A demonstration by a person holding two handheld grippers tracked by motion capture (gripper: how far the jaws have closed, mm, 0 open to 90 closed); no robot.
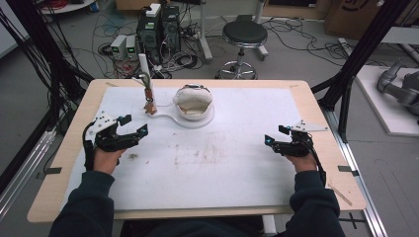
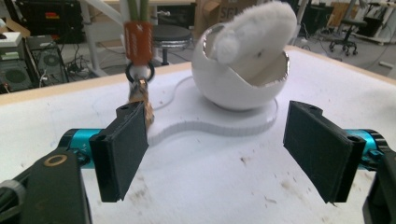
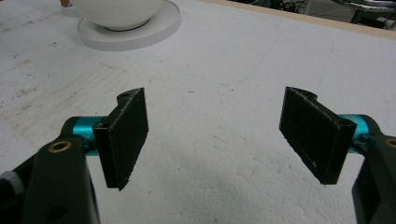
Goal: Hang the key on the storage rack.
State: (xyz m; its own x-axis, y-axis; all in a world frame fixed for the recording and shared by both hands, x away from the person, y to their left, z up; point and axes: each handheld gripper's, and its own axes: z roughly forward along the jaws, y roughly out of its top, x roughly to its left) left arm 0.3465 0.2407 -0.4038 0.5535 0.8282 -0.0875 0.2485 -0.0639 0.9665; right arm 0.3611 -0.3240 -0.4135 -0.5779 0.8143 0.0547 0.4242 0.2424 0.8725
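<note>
A white egg-shaped bowl (image 1: 193, 102) with a fluffy white piece in its mouth stands on a clear flat base (image 1: 174, 120) at the table's back centre. In the left gripper view the bowl (image 2: 238, 74) sits ahead, with the fluffy piece (image 2: 254, 28) leaning out of it. A small stand (image 1: 148, 94) with an orange clip (image 2: 138, 41) rises from the base's left end. My left gripper (image 1: 134, 125) is open at the left, a short way before the stand. At the right my right gripper (image 1: 275, 135) is open, far from the bowl (image 3: 119, 11). Nothing lies between either pair of jaws.
A white mat (image 1: 217, 148) covers the wooden table (image 1: 79, 123), with brown stains near its middle. Behind the table stand a black stool (image 1: 243, 35), computer boxes (image 1: 157, 29) and loose cables. Black frame posts (image 1: 363, 47) rise at both sides.
</note>
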